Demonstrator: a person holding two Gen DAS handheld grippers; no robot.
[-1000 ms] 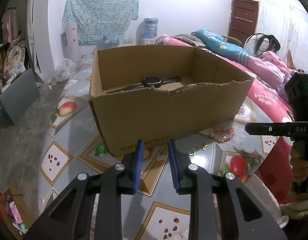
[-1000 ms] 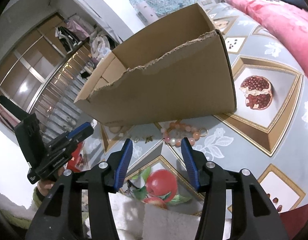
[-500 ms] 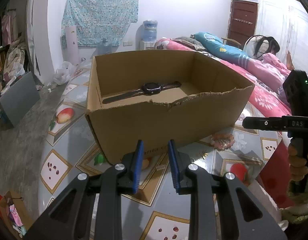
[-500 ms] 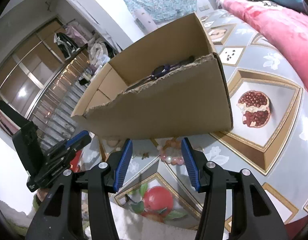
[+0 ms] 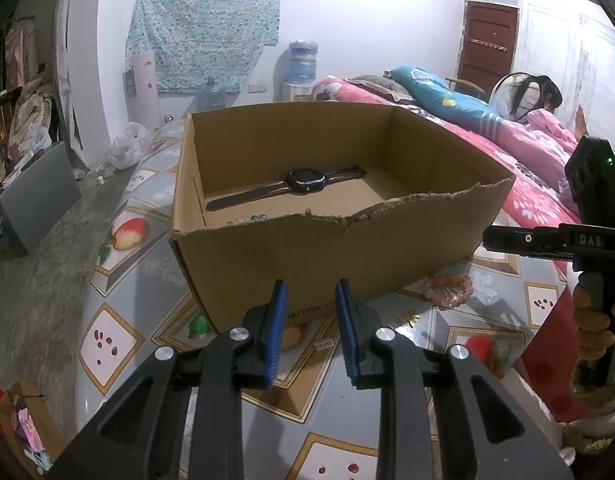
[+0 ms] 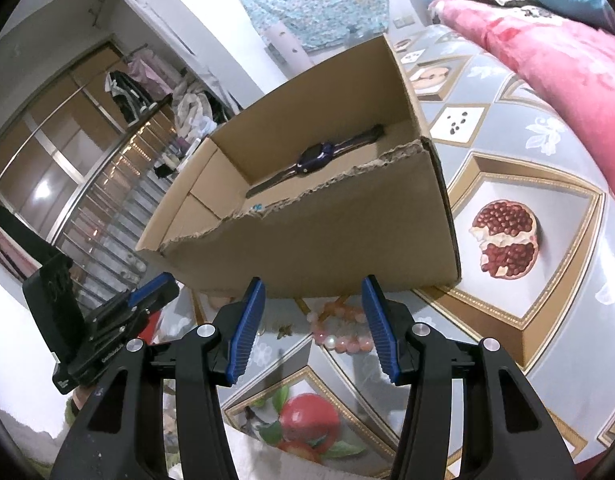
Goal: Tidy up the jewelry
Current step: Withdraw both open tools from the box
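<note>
An open cardboard box point(image 5: 327, 248) point(image 6: 347, 248) stands on the patterned floor mat. A dark wristwatch point(image 5: 303, 182) point(image 6: 319, 158) lies flat inside it, with small beads point(image 5: 247, 219) near its front wall. A pink bead bracelet point(image 5: 449, 290) point(image 6: 343, 332) lies on the mat in front of the box, next to small gold pieces point(image 6: 284, 331). My left gripper point(image 5: 309, 332) is open and empty, raised in front of the box. My right gripper point(image 6: 311, 332) is open and empty, above the bracelet. The right gripper also shows in the left wrist view point(image 5: 547, 240), the left in the right wrist view point(image 6: 147, 292).
A bed with pink and blue bedding point(image 5: 447, 112) runs along the right. A grey panel point(image 5: 39, 192) and clutter stand at the left wall. A wardrobe with hanging clothes point(image 6: 107, 120) is behind the box in the right wrist view.
Both grippers have risen, so the box's inside and the watch show more fully. The bracelet has slid down between the right fingers. Both jaws have stayed open.
</note>
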